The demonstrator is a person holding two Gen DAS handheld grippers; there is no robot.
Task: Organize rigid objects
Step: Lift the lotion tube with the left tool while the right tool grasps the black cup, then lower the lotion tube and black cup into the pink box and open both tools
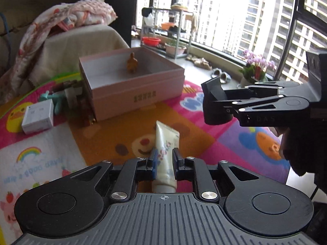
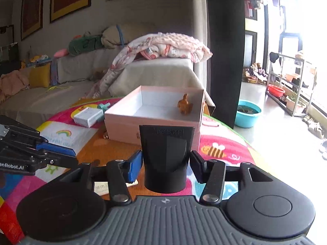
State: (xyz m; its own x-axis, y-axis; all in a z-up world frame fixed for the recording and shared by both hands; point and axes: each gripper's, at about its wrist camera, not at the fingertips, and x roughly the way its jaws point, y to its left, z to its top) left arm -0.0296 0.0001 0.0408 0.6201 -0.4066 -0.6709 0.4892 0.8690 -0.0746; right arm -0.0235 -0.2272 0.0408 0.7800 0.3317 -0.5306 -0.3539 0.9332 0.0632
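A cream tube (image 1: 166, 153) is seen lying on the colourful play mat (image 1: 114, 130), cap end toward the camera, and it is bracketed by the left gripper (image 1: 164, 161); the jaws are drawn in close on either side of it, though whether the pads are truly pressing the tube cannot be told from this angle. Off to the right, the right gripper (image 2: 166, 163) is held above the mat with a black hair-dryer nozzle (image 2: 166, 157) between its fingers, the wide mouth pointing forward; the jaws are closed against the nozzle's narrow end. The same nozzle (image 1: 214, 102) is caught in the left wrist view, clear of the mat. Ahead of both, an open pink box (image 1: 134, 98) is sitting on the mat, and a small brown figurine (image 1: 132, 62) is standing inside it near the far wall. To the left of the box a small white carton (image 1: 37, 116) and a teal toy (image 1: 55, 100) are lying just beside each other. A blanket-draped sofa (image 2: 159, 71) is visible behind.
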